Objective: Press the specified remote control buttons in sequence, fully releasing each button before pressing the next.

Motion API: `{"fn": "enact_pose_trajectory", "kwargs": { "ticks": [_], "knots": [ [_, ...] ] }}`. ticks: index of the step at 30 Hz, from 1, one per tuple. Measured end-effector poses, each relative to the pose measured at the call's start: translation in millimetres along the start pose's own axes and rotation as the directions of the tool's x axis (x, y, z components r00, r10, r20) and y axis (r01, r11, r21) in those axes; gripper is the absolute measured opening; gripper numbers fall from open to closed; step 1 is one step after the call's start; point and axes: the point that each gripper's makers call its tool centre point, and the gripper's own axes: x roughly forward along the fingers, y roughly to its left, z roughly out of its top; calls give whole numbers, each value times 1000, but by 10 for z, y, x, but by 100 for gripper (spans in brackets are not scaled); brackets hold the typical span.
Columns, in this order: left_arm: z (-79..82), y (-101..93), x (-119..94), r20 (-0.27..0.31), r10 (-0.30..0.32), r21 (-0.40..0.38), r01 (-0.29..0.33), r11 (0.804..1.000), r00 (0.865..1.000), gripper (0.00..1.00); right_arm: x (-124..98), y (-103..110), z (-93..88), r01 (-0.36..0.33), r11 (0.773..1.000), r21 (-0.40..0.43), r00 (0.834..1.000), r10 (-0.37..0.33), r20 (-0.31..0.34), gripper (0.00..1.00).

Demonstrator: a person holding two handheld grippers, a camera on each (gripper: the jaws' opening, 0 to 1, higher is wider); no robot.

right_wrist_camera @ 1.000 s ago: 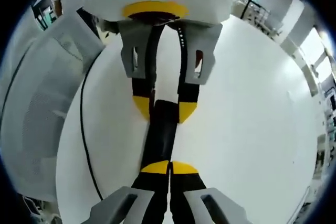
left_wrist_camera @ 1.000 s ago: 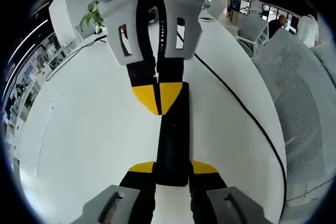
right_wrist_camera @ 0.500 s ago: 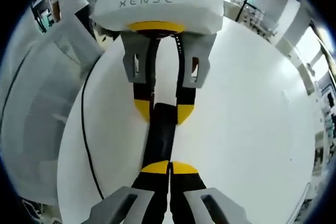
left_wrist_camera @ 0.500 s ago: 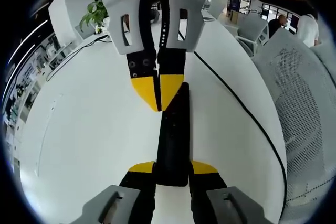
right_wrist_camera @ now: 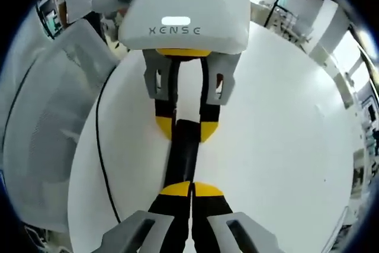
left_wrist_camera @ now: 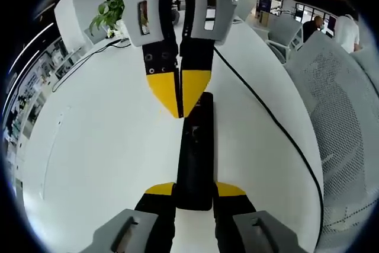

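Gripping the near end of a long black remote (left_wrist_camera: 195,158) from either side, the left gripper (left_wrist_camera: 195,189) lies low over the white worktop (left_wrist_camera: 100,146), its yellow-tipped jaws parted just enough to take the remote's width and closed against its two edges; the remote runs straight away from it along the worktop, a slim, flat, dark bar with small buttons faintly visible on its upper face. Facing it from the far end, the right gripper (left_wrist_camera: 180,111) tilts steeply down, grey slotted brackets above, black arms below, its two yellow wedge tips pressed together into one point that sits at the remote's far end; whether that point actually touches the remote I cannot tell.

From the right gripper view, the right gripper (right_wrist_camera: 190,189) shows its own jaws fully closed, tip against tip, holding nothing, with the remote (right_wrist_camera: 183,152) stretching ahead to the left gripper (right_wrist_camera: 186,130), whose yellow tips sit on either side of the bar beneath a smooth white housing. The worktop (right_wrist_camera: 278,140) is glossy, rounded at its edge, and a thin black cable (left_wrist_camera: 266,117) curves across it near that edge; a white mesh-backed chair (left_wrist_camera: 343,122) stands just beyond, and a green potted plant (left_wrist_camera: 108,16) sits at the far side.
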Motion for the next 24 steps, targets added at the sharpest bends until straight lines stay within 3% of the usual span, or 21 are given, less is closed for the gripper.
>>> {"fn": "enact_pose_trajectory", "kwargs": {
  "ticks": [24],
  "knots": [
    [6,-4,-1,4,0,-2,0,1000,1000,23,148,141,-32,-33,999,10,999,33,-3,0]
  ]
}}
